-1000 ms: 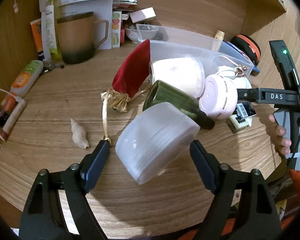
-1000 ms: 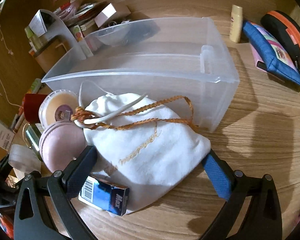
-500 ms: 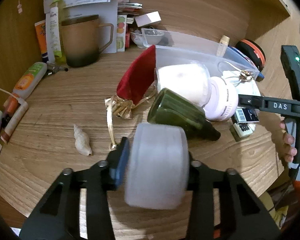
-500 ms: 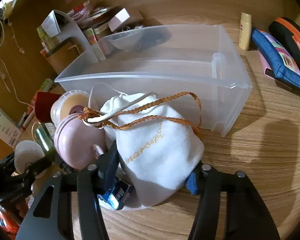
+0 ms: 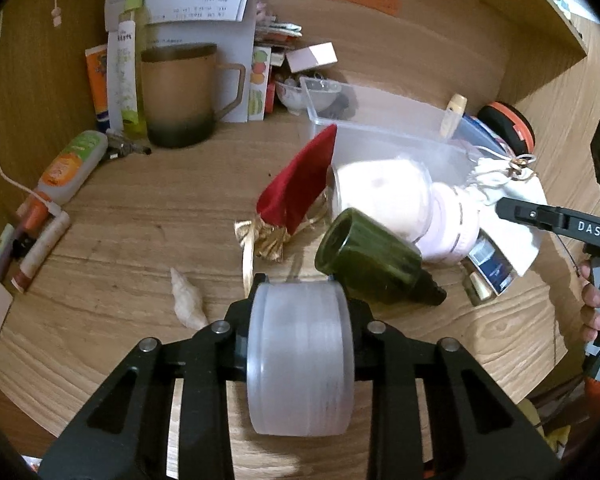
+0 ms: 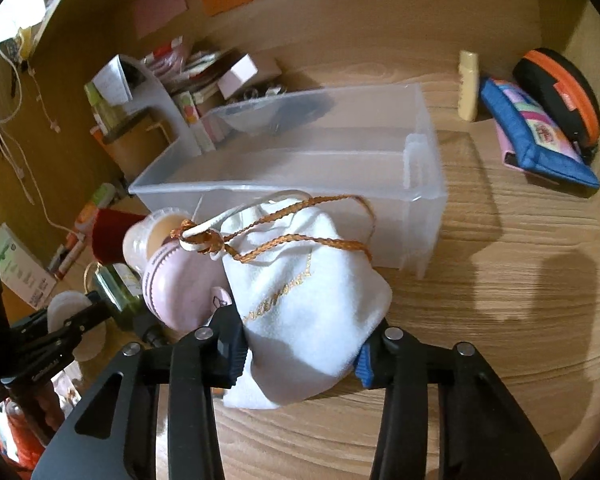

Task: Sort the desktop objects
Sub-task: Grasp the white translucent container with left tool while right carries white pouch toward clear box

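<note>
both grabs are on: left gripper [image 5: 300, 292] jaws closing on the frosted plastic tub [image 5: 300, 360], right gripper [image 6: 300, 344] jaws closing on the white drawstring pouch [image 6: 300, 292]. next, i'd say, lift each clear and carry it over the clear plastic bin [image 6: 424, 184] wall.

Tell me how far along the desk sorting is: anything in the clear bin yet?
Done: nothing visible; the clear bin looks empty. In hand: the left tongs are closing on a frosted round container, and the right tongs are closing on the white drawstring pouch. Left: the green bottle, red pouch, pink round case and seashell lie on the desk.
</note>
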